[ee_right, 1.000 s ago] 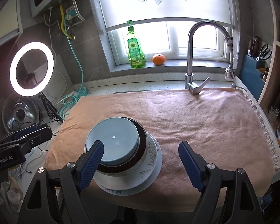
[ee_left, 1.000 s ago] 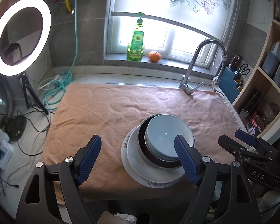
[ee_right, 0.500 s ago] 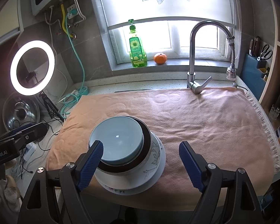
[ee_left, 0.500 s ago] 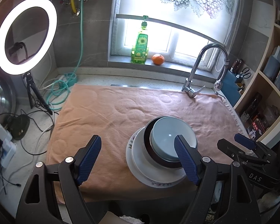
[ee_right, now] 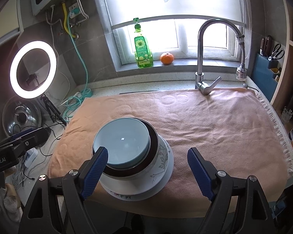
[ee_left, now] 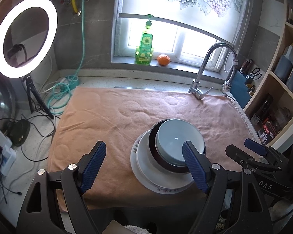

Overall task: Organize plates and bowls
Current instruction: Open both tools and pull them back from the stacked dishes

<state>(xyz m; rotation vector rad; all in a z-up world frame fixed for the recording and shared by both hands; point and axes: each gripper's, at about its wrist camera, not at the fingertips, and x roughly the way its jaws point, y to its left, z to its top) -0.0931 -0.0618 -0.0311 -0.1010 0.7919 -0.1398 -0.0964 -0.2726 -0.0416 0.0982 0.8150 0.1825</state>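
Observation:
A stack of dishes stands near the front edge of the orange towel (ee_left: 117, 117): a pale blue bowl (ee_left: 177, 140) sits in a dark-rimmed bowl (ee_left: 153, 136), on white floral plates (ee_left: 144, 167). The stack also shows in the right wrist view, with the blue bowl (ee_right: 125, 142), the dark-rimmed bowl (ee_right: 152, 148) and the plates (ee_right: 164, 169). My left gripper (ee_left: 144, 165) is open and empty, above the front edge, left of the stack. My right gripper (ee_right: 146, 169) is open and empty, above the stack's right side.
A faucet (ee_right: 201, 58) stands at the back right of the towel (ee_right: 214, 126). A green soap bottle (ee_right: 142, 46) and an orange (ee_right: 167, 58) sit on the window sill. A ring light (ee_left: 23, 37) and cables (ee_left: 39, 120) stand left. Shelves (ee_left: 279, 89) line the right.
Both grippers have drawn back and up a little from the stack. The stack has not moved. Both stay open.

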